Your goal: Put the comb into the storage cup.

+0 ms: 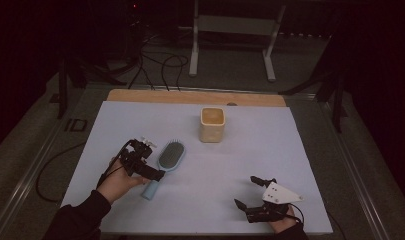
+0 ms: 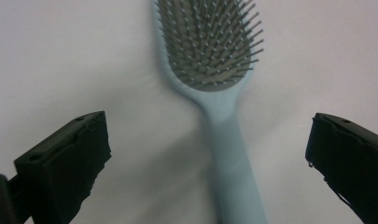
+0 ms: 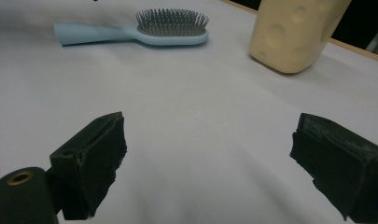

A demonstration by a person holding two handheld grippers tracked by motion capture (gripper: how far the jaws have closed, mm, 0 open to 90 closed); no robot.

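Hairbrush [image 1: 168,161], just one, pale blue, is lying bristles up on the white-covered bench [image 1: 250,150], left of middle. Left gripper [image 1: 142,157] is hovering over its handle, jaws spread wide, gripping nothing. One cream cup [image 1: 212,124] is standing farther back. Right gripper [image 1: 249,192] is resting near the front edge, jaws apart.

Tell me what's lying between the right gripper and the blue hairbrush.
Nothing: in the right gripper view, bare white table cover runs from the open right gripper up to the hairbrush. The cream cup stands off to one side.
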